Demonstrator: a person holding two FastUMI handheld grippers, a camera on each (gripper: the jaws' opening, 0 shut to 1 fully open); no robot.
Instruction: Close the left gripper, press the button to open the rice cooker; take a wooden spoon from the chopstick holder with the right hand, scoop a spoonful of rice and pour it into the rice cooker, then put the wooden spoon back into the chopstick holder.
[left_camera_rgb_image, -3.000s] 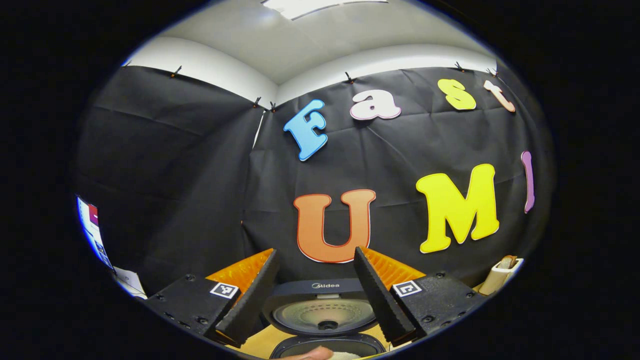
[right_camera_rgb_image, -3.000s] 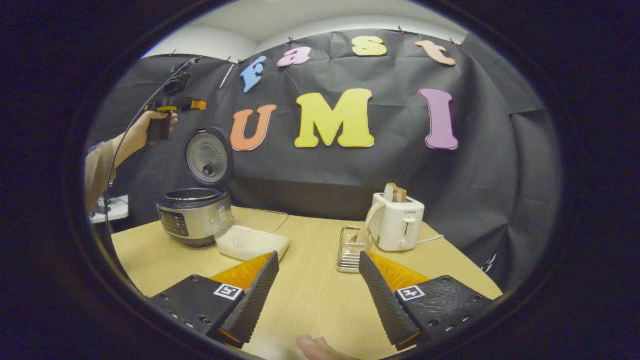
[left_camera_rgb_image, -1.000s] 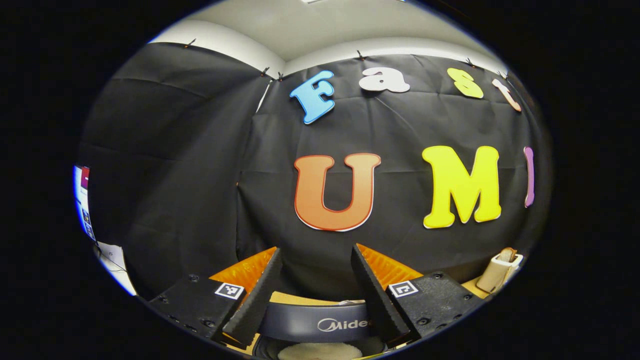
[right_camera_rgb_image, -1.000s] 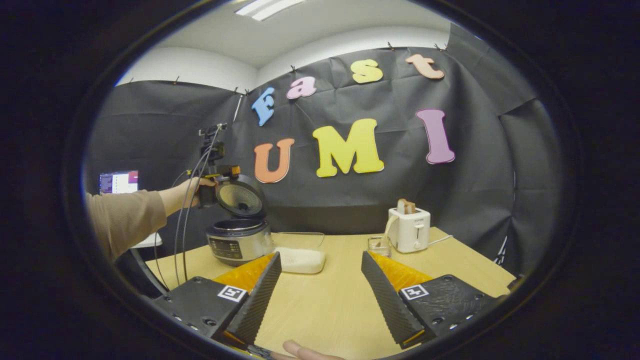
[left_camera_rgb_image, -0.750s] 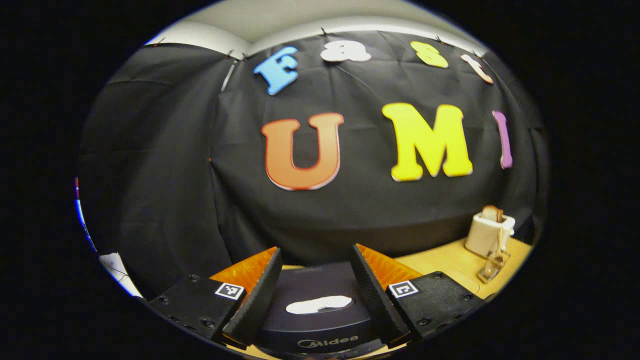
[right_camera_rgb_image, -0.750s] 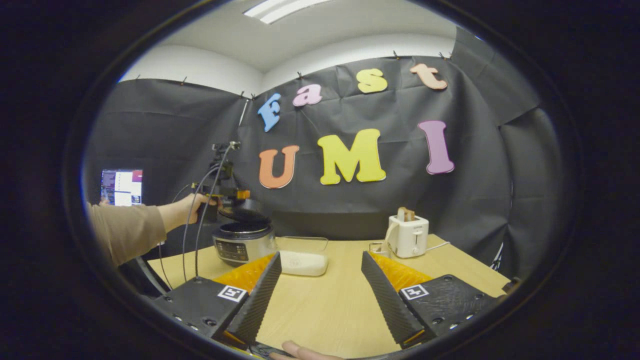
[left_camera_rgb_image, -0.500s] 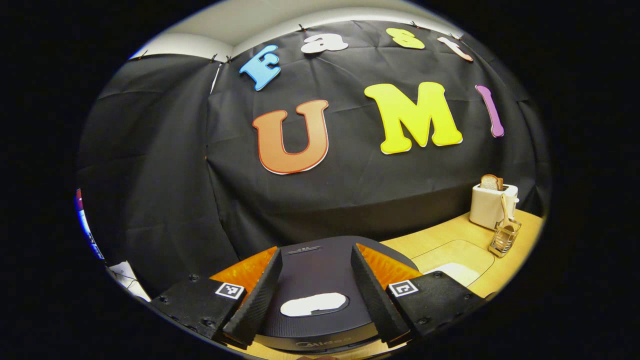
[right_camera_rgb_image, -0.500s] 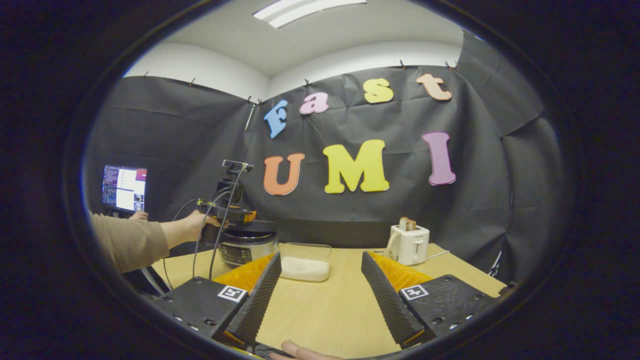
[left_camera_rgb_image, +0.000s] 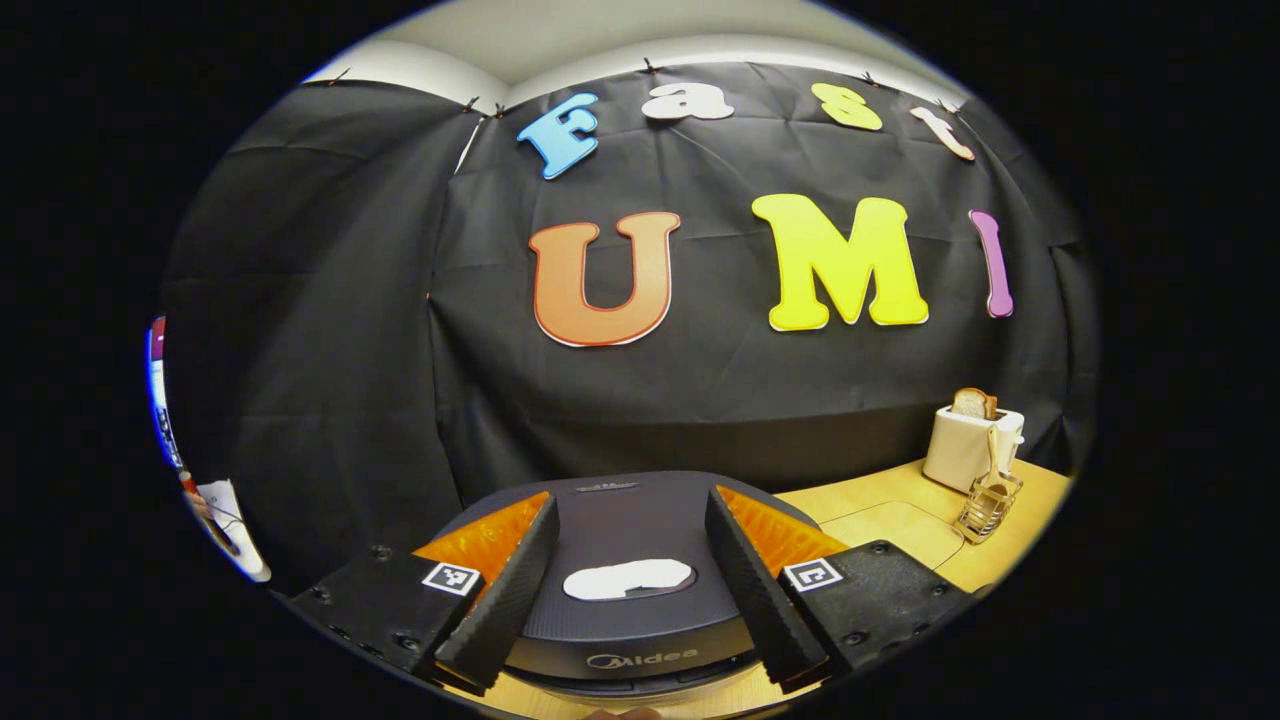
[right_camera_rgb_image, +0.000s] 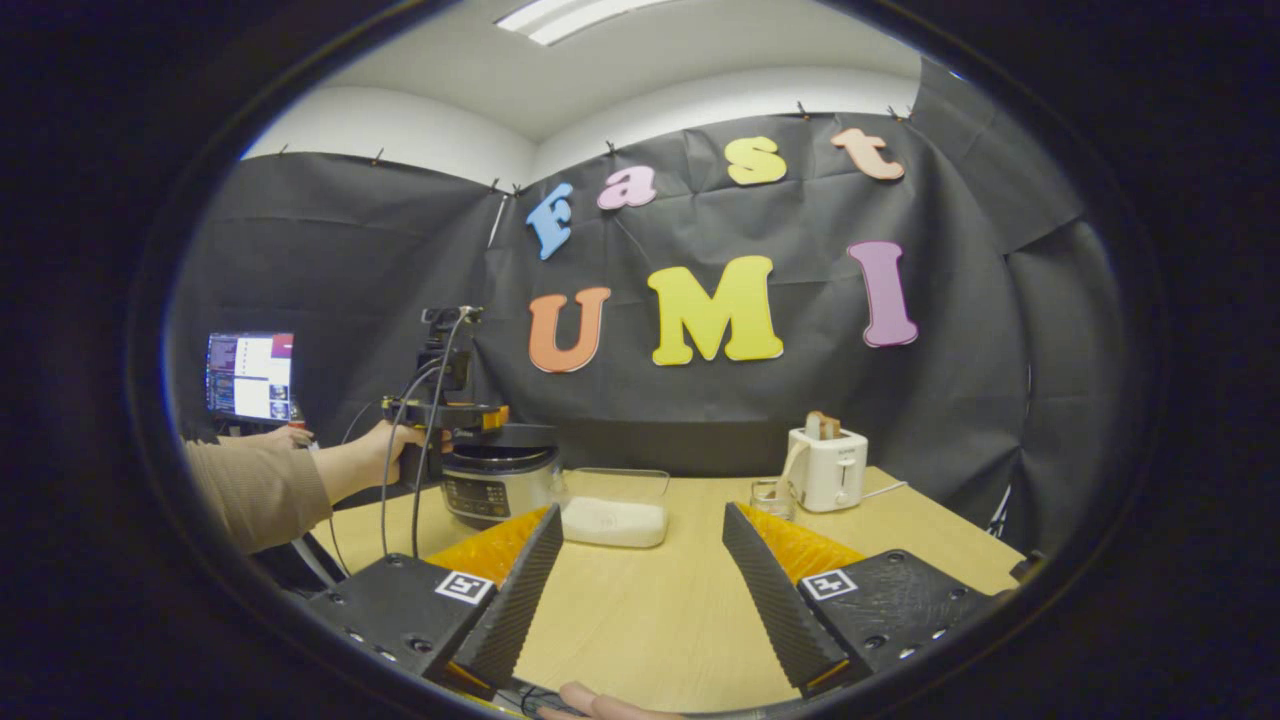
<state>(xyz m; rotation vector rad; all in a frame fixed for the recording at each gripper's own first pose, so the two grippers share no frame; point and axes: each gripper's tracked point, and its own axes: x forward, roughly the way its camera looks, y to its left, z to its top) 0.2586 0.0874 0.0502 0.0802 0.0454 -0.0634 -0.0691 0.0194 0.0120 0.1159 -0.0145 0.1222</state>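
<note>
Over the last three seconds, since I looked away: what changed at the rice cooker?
The dark rice cooker lid, upright three seconds ago, swung down and now lies shut. The left gripper came down with it, open over the lid. The clear rice tub, white toaster and open right gripper stayed put.

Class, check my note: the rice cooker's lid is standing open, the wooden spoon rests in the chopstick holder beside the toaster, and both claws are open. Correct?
Not quite: the rice cooker lid is down, as the left gripper view shows. The rest stands: wooden spoon in the chopstick holder beside the toaster, left claw and right claw open.
</note>
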